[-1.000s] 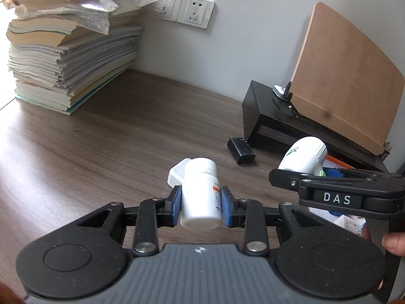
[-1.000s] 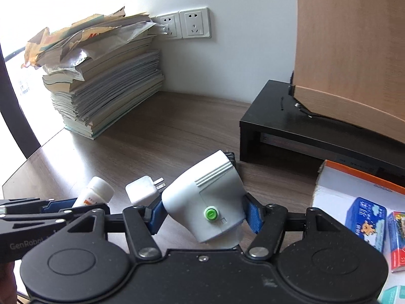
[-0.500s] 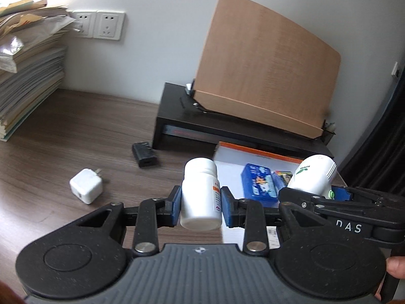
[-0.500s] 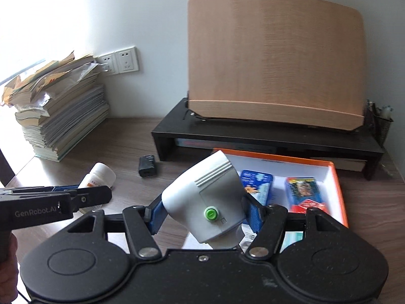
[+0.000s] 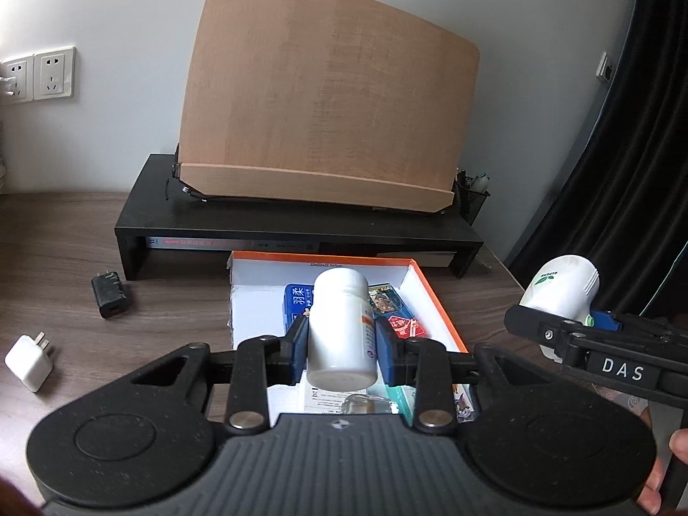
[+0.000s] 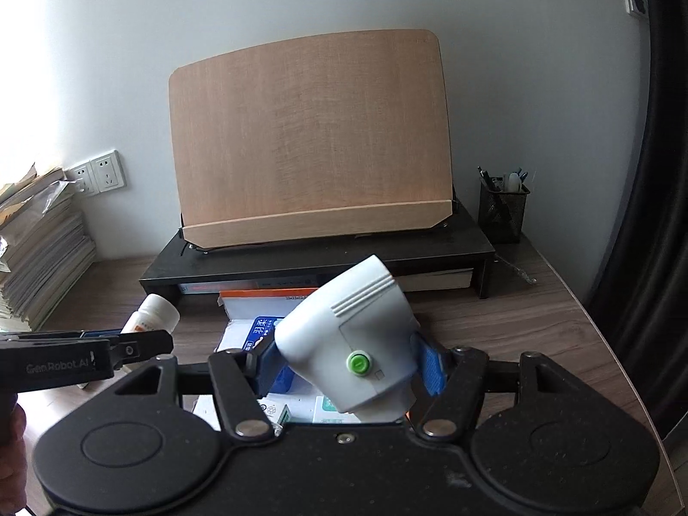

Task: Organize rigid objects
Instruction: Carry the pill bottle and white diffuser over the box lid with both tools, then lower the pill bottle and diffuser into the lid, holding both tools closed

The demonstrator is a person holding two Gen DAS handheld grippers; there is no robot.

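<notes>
Left claw [image 5: 342,342] grips white pill bottle [image 5: 339,331]; right claw [image 6: 344,365] grips white plug-in device [image 6: 348,339]; both above orange-rimmed box [image 5: 434,296] on counter [image 5: 172,301].

Dark wood-grain tabletop [image 5: 64,232] here. Sitting right on it: a black monitor riser [image 5: 296,232] along the wall, an orange-rimmed white box [image 5: 434,301] just in front of it, a black plug adapter [image 5: 109,294] and a white charger [image 5: 29,361] off to the left, a paper stack [image 6: 38,258] far left, and a mesh pen cup [image 6: 502,210] right.
</notes>
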